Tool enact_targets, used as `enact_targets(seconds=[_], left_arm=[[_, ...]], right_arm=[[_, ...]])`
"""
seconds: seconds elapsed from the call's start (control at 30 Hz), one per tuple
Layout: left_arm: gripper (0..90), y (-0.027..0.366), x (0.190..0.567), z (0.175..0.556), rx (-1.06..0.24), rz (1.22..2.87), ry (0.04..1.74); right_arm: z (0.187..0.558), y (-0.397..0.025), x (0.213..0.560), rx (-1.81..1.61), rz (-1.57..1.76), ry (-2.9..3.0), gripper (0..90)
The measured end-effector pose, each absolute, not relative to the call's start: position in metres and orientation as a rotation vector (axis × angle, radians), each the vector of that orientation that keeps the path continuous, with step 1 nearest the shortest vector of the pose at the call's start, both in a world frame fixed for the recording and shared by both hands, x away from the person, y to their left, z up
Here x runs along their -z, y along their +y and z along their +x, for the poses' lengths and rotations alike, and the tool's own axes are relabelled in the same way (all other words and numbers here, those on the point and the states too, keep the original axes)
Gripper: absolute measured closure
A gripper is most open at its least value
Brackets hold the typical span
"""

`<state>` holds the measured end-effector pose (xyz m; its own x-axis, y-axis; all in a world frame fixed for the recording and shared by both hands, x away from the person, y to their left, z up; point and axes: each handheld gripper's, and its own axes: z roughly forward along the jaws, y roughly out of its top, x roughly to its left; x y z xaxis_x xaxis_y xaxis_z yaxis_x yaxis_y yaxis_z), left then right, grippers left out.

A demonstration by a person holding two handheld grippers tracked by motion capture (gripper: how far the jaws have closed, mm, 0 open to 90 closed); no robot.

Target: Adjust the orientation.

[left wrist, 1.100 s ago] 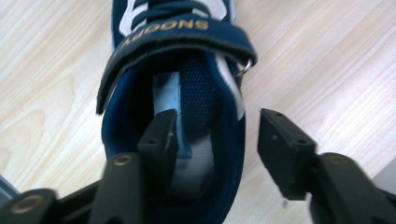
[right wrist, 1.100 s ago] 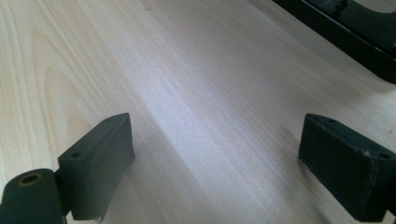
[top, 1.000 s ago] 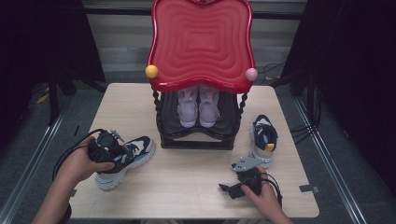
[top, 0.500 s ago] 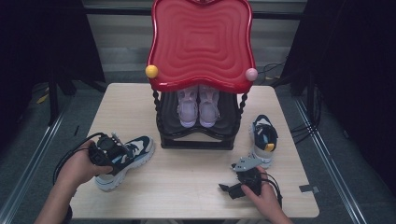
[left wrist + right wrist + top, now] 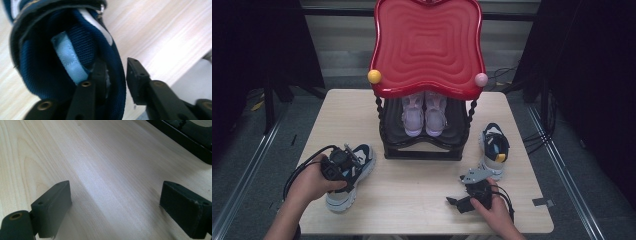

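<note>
A navy and white sneaker (image 5: 343, 196) lies at the table's front left. My left gripper (image 5: 343, 160) sits over its heel end. In the left gripper view, one jaw is inside the shoe (image 5: 50, 50) and the other outside. The left gripper (image 5: 116, 71) is shut on the padded collar. A matching sneaker (image 5: 494, 150) stands to the right of the rack. Near the front right edge, my right gripper (image 5: 457, 204) rests low on the table. Its jaws point left. The right gripper (image 5: 115, 195) is open over bare wood, holding nothing.
A black shoe rack with a wavy red top (image 5: 427, 50) stands mid-table. A pink pair of shoes (image 5: 424, 115) sits on its lower shelf. Its black base (image 5: 190, 137) lies ahead of the right gripper. Light wood tabletop (image 5: 412, 190) stretches between the grippers.
My left hand and gripper have sunk slightly toward the sneaker's heel. The right gripper and both sneakers have stayed put.
</note>
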<state>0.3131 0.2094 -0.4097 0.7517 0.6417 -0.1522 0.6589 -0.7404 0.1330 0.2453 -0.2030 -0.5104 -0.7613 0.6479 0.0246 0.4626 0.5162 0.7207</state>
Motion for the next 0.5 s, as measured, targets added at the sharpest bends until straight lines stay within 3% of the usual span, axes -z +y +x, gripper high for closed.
enact_targets(seconds=[0.43,0.5], left_arm=[[42.8,0.22,0.408,0.302,0.042,2.888,0.838],[42.7,0.221,0.409,0.3,0.034,2.913,0.804]], right_arm=[[0.245,-0.203,0.51,-1.081,0.943,2.512,9.5],[0.245,-0.203,0.51,-1.081,0.943,2.512,9.5]])
